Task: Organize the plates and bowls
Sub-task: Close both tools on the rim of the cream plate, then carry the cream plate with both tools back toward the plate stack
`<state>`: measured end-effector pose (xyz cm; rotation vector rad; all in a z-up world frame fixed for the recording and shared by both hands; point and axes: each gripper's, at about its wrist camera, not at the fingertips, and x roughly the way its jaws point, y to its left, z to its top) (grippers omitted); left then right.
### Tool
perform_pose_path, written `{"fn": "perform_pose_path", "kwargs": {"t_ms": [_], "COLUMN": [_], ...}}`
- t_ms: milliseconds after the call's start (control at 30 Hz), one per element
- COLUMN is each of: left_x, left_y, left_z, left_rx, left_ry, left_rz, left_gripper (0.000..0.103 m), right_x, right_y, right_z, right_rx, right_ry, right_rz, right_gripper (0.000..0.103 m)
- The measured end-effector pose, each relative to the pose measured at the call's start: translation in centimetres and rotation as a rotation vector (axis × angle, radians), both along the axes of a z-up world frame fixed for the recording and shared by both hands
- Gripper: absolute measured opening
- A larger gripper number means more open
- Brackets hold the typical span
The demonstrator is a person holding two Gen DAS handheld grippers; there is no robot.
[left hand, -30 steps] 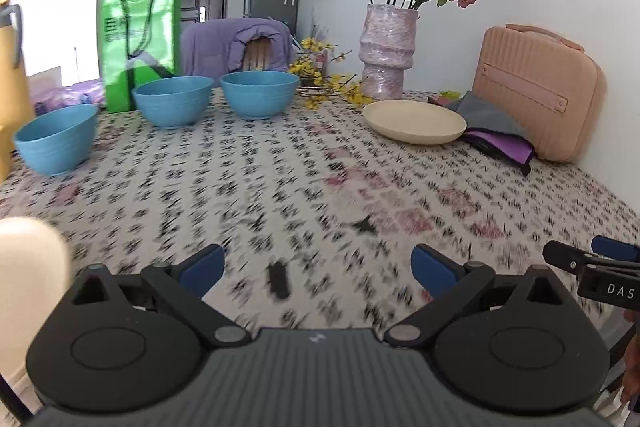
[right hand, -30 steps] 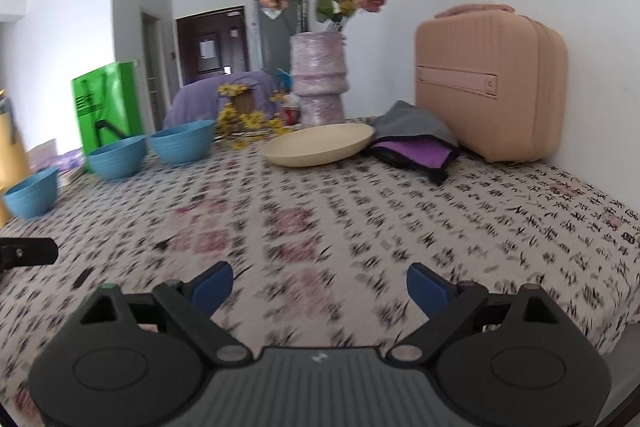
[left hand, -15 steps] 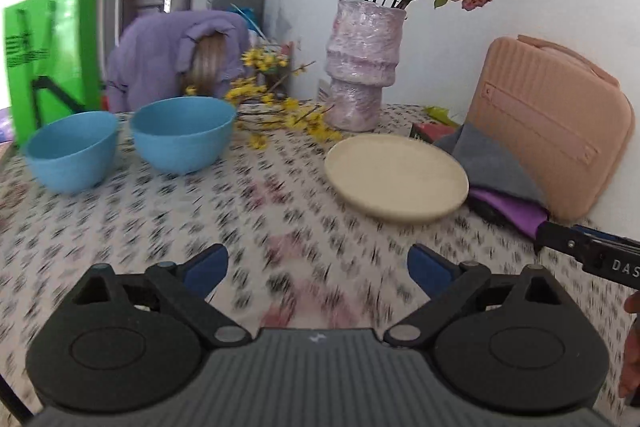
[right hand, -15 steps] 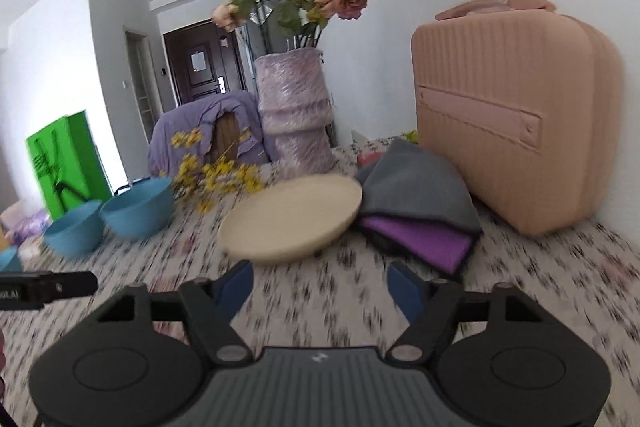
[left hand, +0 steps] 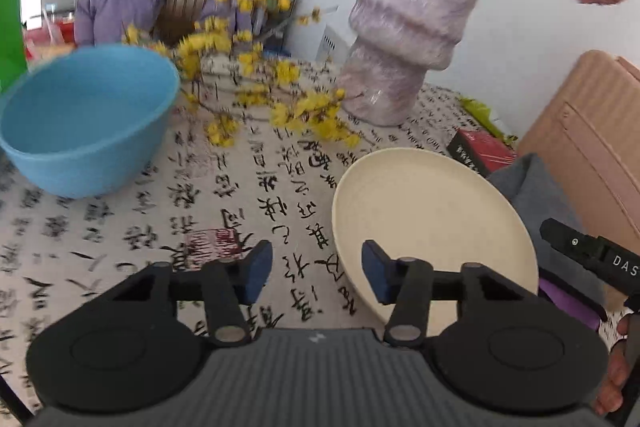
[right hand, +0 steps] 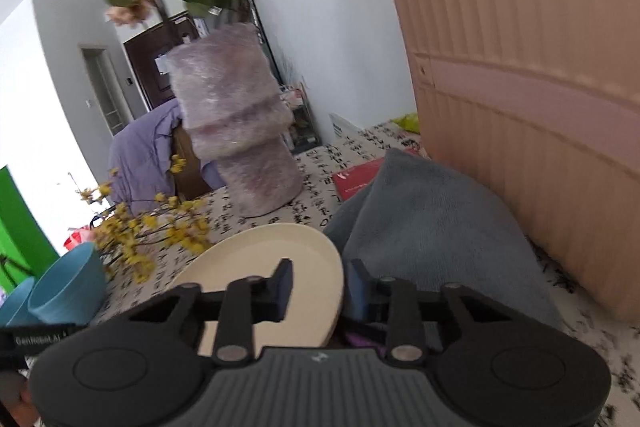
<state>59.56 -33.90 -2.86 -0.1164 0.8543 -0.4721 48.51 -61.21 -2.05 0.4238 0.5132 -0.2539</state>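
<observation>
A cream plate (left hand: 432, 223) lies on the patterned tablecloth, its right edge against a grey cloth. My left gripper (left hand: 316, 277) is open, its right finger over the plate's near left rim and its left finger over the cloth-covered table. My right gripper (right hand: 318, 289) is partly closed with its fingers on either side of the plate's right rim (right hand: 280, 255); whether the pads touch it is unclear. A blue bowl (left hand: 84, 119) stands at the left, also seen in the right wrist view (right hand: 68, 291) with a second blue bowl (right hand: 12, 301) beside it.
A pink wrapped vase (left hand: 404, 43) with roses stands behind the plate, yellow flower sprigs (left hand: 256, 87) lying beside it. A grey and purple cloth (right hand: 432, 227), a red box (left hand: 480, 151) and a pink case (right hand: 532, 99) crowd the right side.
Both grippers moved forward to the cream plate. Both sets of fingers narrowed, the right more, and now straddle the plate's rim.
</observation>
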Motion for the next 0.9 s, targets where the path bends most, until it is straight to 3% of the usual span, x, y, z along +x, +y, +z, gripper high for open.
{"fn": "perform_pose_path", "kwargs": {"t_ms": [100, 200, 267, 300, 633, 900], "left_x": [1.0, 1.8, 1.9, 1.9, -1.2, -8.9], "left_y": [-0.6, -1.5, -2.1, -2.3, -1.3, 2.2], "left_z": [-1.1, -1.7, -1.8, -1.9, 0.2, 2.9], "left_rx": [-0.025, -0.035, -0.032, -0.029, -0.005, -0.004], "left_ry": [0.026, 0.036, 0.036, 0.038, 0.015, 0.0], "left_rz": [0.008, 0.002, -0.022, -0.025, -0.017, 0.013], "left_gripper": [0.04, 0.027, 0.011, 0.01, 0.009, 0.009], "right_x": [1.3, 2.0, 2.1, 2.2, 0.3, -5.8], "right_y": [-0.8, -1.1, -0.9, -0.9, 0.3, 2.9], "right_z": [-1.3, -2.7, -3.3, -3.4, -1.3, 1.1], "right_rx": [0.045, 0.052, 0.048, 0.044, 0.028, 0.066], "right_ry": [0.0, 0.024, 0.035, 0.037, 0.047, 0.009], "right_rz": [0.006, -0.015, -0.017, -0.013, 0.005, 0.029], "right_gripper": [0.018, 0.013, 0.007, 0.006, 0.006, 0.006]}}
